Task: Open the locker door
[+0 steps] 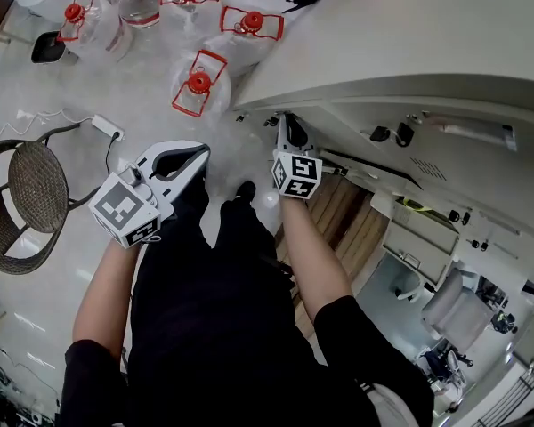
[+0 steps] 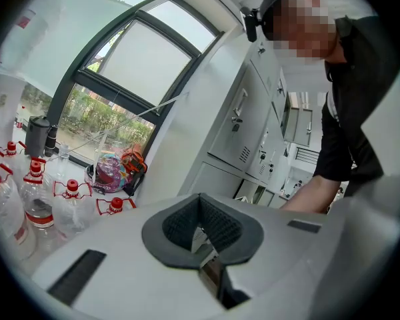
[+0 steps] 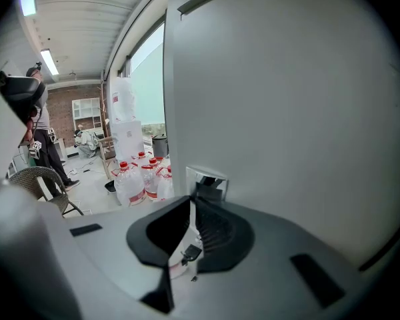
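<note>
The white locker door (image 3: pixel 287 112) fills the right gripper view, with a small chrome handle (image 3: pixel 212 181) at its left edge. My right gripper (image 3: pixel 193 202) is shut, its tips on the lower left of that handle, and a thin strip of it seems pinched between the pads. From the head camera the right gripper (image 1: pixel 290 136) reaches under the locker top (image 1: pixel 400 34) to the door's edge. My left gripper (image 1: pixel 185 160) hangs apart to the left, shut and holding nothing (image 2: pixel 201 209). It faces the bank of lockers (image 2: pixel 247 125).
Several clear water bottles with red caps (image 1: pixel 200 83) stand on the floor by the lockers and show as bottles (image 3: pixel 137 179) and bottles (image 2: pixel 33 199). A wicker chair (image 1: pixel 31 189) sits at the left near a power strip (image 1: pixel 105 128). My legs and shoe (image 1: pixel 245 189) are below.
</note>
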